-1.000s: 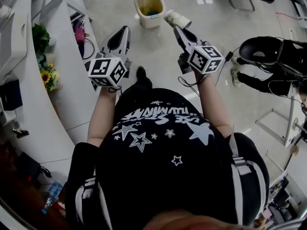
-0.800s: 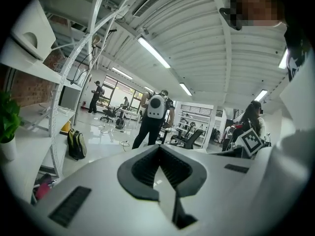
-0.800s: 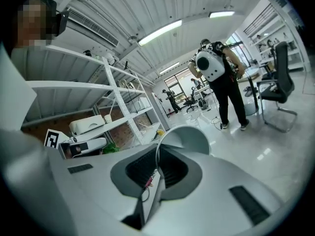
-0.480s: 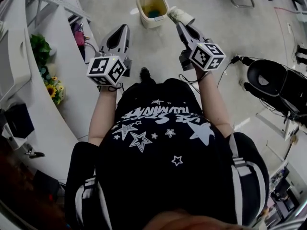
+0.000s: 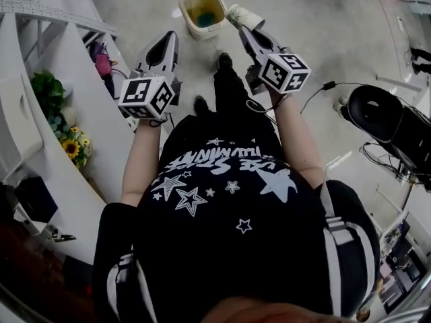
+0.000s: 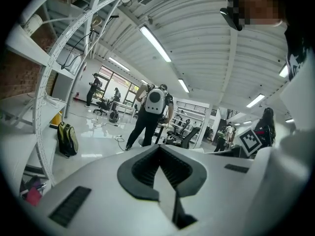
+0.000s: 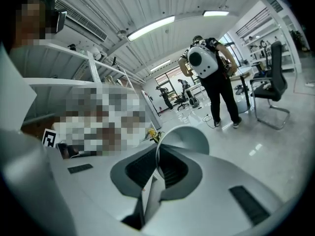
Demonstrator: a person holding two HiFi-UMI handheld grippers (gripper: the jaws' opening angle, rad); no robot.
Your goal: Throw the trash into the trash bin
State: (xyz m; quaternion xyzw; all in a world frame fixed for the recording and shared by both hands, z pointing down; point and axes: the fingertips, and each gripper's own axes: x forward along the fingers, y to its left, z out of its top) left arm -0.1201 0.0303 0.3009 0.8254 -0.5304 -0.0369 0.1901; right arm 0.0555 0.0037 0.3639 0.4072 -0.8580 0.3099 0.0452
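Head view: the right gripper (image 5: 244,33) is holding a paper cup (image 5: 242,16) near the trash bin (image 5: 204,11). Left gripper view: the left gripper (image 6: 158,156) is pressing its fingers together, empty. Right gripper view: fingers are pinching the cup's rim.

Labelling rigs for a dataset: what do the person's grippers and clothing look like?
Both the left gripper and right gripper are pale grey tapering shells with dark ribbed fingers, each carrying a cube of black-and-white square markers. The person wears a black star-printed top.
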